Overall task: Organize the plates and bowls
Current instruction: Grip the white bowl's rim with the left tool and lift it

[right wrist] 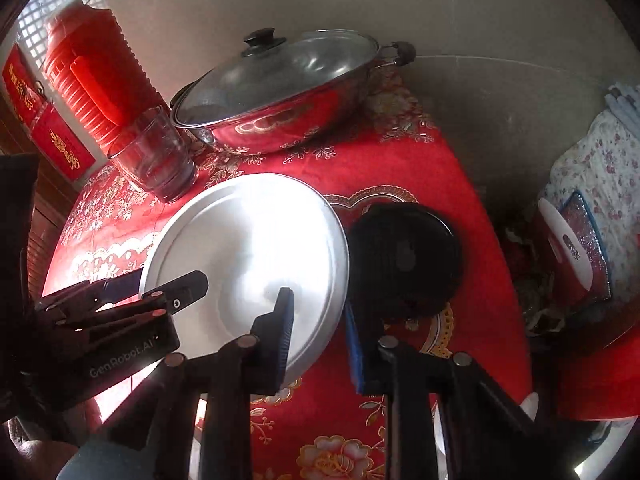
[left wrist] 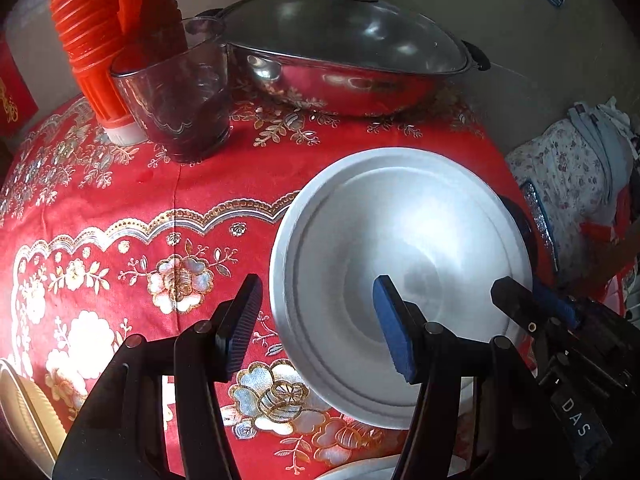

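Observation:
A white deep plate (left wrist: pixel 400 240) (right wrist: pixel 248 240) lies tilted over the red flowered tablecloth (left wrist: pixel 160 200). My left gripper (left wrist: pixel 318 324) (right wrist: pixel 160 286) stands open astride the plate's left rim, one finger outside it and one over the plate's inside, pads apart from it. My right gripper (right wrist: pixel 320 340) (left wrist: pixel 532 304) is shut on the plate's right rim. A black ribbed plate (right wrist: pixel 404 256) rests on the cloth just right of the white one; only its dark edge (left wrist: pixel 516 212) shows in the left wrist view.
A steel wok with a glass lid (left wrist: pixel 340 60) (right wrist: pixel 280 92) stands at the back, a glass tumbler (left wrist: pixel 180 92) (right wrist: pixel 156 156) and a red ribbed flask (left wrist: pixel 100 20) (right wrist: pixel 92 72) to its left. Another white rim (left wrist: pixel 360 472) shows at the bottom. Floral bundles (left wrist: pixel 572 168) lie beyond the table's right edge.

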Action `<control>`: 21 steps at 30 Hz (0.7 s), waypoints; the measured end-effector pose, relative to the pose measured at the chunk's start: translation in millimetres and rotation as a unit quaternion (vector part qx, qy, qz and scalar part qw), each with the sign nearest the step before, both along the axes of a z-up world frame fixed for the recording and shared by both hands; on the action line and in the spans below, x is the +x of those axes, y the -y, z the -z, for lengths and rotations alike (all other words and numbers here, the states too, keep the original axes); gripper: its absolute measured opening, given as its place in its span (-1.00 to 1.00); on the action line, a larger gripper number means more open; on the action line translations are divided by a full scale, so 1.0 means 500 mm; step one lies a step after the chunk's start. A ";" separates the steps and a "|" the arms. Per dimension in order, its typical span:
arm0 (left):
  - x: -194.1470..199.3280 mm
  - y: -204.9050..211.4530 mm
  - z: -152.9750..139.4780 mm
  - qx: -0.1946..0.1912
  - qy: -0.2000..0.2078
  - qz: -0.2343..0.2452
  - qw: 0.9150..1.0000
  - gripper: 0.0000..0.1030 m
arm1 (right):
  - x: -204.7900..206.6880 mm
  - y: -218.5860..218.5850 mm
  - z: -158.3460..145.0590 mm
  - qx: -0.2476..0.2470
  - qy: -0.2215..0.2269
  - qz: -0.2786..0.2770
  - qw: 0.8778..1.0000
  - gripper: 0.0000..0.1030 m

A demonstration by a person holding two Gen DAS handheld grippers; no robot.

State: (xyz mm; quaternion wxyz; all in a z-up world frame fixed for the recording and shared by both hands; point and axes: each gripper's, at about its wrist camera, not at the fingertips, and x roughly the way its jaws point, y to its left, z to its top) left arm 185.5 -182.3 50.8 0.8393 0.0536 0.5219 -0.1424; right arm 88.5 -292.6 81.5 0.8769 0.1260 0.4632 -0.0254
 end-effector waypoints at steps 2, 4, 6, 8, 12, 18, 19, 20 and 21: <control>-0.002 0.000 0.004 0.014 -0.002 0.004 1.000 -0.38 | -0.003 -0.005 0.000 -0.007 0.000 -0.003 1.000 -0.73; -0.005 -0.008 0.004 0.010 -0.005 0.006 1.000 -0.45 | -0.005 -0.007 -0.002 -0.011 0.003 -0.004 1.000 -0.73; -0.009 -0.019 0.000 0.006 -0.006 0.004 1.000 -0.51 | -0.007 -0.010 -0.004 -0.010 0.004 -0.005 1.000 -0.73; -0.014 -0.032 -0.007 -0.003 -0.006 0.000 1.000 -0.51 | -0.011 -0.016 -0.008 -0.009 0.006 -0.007 1.000 -0.74; -0.036 -0.062 -0.030 -0.005 0.006 -0.008 1.000 -0.51 | -0.019 -0.043 -0.023 -0.012 0.016 -0.017 1.000 -0.73; -0.081 -0.134 -0.081 -0.014 0.025 -0.029 0.999 -0.51 | -0.042 -0.103 -0.056 -0.013 0.032 -0.043 0.999 -0.73; -0.092 -0.146 -0.089 -0.013 0.030 -0.032 0.999 -0.51 | -0.048 -0.115 -0.063 -0.015 0.035 -0.048 0.998 -0.73; -0.103 -0.157 -0.097 -0.010 0.036 -0.034 0.999 -0.51 | -0.053 -0.129 -0.068 -0.017 0.038 -0.053 0.998 -0.73; -0.115 -0.170 -0.104 -0.010 0.041 -0.037 0.998 -0.51 | -0.059 -0.141 -0.073 -0.018 0.040 -0.058 0.997 -0.73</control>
